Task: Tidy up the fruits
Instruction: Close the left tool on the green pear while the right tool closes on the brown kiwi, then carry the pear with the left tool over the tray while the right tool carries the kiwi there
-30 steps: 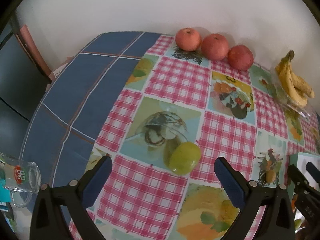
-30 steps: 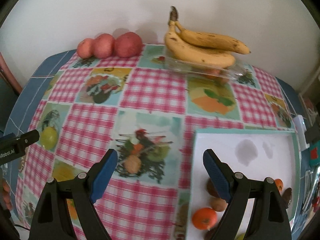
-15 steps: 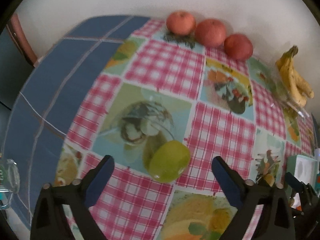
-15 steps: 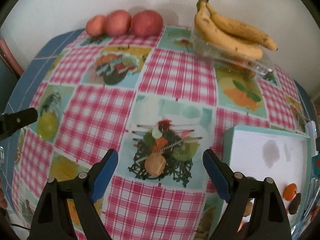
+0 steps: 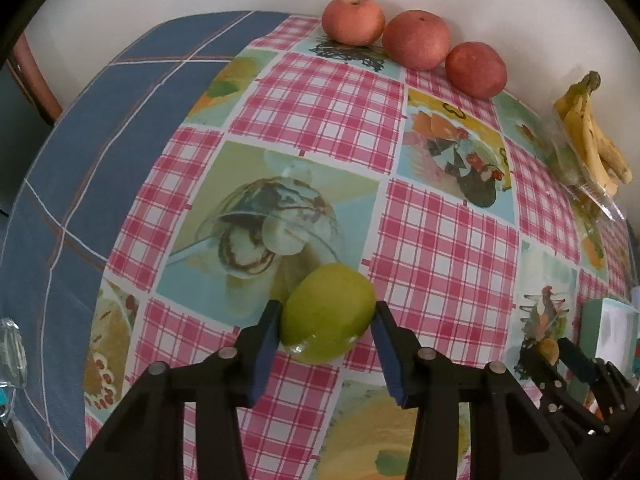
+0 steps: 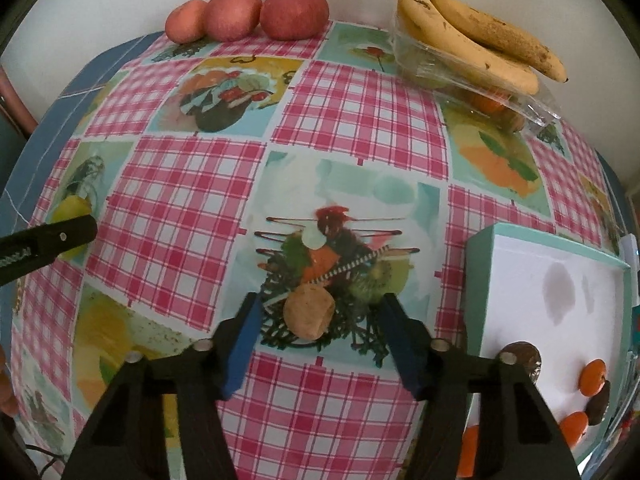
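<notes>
A green fruit [image 5: 328,312] lies on the checked tablecloth, and my left gripper [image 5: 326,330] is shut on it, a blue pad against each side. In the right wrist view the same fruit [image 6: 70,210] shows at the far left behind the left gripper's finger. My right gripper [image 6: 318,330] is open around a small tan fruit [image 6: 309,317], with a gap on both sides. A white tray with a teal rim [image 6: 480,264] at the right holds several small orange and dark fruits.
Three red apples [image 5: 416,44] stand in a row against the back wall. A bunch of bananas [image 6: 476,36] rests on a clear plastic box [image 6: 532,110]. A glass mug [image 5: 12,344] stands at the left table edge.
My left gripper has moved forward and closed on the green fruit. My right gripper has moved forward and down so that its fingers flank the tan fruit, and narrowed.
</notes>
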{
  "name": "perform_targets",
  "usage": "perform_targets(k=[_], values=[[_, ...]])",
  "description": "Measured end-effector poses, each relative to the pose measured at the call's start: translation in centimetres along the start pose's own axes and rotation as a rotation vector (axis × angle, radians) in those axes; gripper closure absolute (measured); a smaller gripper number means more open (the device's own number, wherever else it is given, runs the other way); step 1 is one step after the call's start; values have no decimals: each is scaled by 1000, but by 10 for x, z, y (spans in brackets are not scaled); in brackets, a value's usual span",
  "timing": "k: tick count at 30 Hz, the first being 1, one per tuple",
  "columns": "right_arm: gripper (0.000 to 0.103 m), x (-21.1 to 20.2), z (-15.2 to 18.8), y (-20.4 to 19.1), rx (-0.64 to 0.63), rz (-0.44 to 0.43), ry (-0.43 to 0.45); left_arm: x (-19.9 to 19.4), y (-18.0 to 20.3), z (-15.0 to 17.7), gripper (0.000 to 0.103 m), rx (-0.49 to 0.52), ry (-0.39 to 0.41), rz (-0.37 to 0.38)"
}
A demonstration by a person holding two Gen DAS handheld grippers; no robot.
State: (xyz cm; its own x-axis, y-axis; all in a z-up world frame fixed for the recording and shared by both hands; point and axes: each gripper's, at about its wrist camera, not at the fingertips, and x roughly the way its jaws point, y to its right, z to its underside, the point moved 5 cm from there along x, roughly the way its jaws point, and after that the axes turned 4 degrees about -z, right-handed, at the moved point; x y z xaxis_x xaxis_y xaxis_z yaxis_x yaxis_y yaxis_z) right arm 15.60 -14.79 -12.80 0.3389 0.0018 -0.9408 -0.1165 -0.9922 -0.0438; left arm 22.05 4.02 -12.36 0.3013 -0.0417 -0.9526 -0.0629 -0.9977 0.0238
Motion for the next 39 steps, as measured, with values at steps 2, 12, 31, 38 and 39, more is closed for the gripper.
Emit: perform_targets(k=[2, 12, 31, 38, 39], values=[[54, 0, 0, -4, -3, -3, 3, 0, 1, 0, 55, 0, 1, -2], [78, -3, -1, -10, -25, -11, 8, -3, 2, 0, 55, 5, -1, 11], [78, -52, 14, 2, -24, -39, 74, -73, 9, 7, 55, -14, 110, 56], [78, -76, 21, 11, -17, -38, 105, -96, 19, 14, 55, 10, 149, 49], [78, -79, 22, 13, -12, -41, 110, -99, 20, 15, 55, 14, 157, 41]])
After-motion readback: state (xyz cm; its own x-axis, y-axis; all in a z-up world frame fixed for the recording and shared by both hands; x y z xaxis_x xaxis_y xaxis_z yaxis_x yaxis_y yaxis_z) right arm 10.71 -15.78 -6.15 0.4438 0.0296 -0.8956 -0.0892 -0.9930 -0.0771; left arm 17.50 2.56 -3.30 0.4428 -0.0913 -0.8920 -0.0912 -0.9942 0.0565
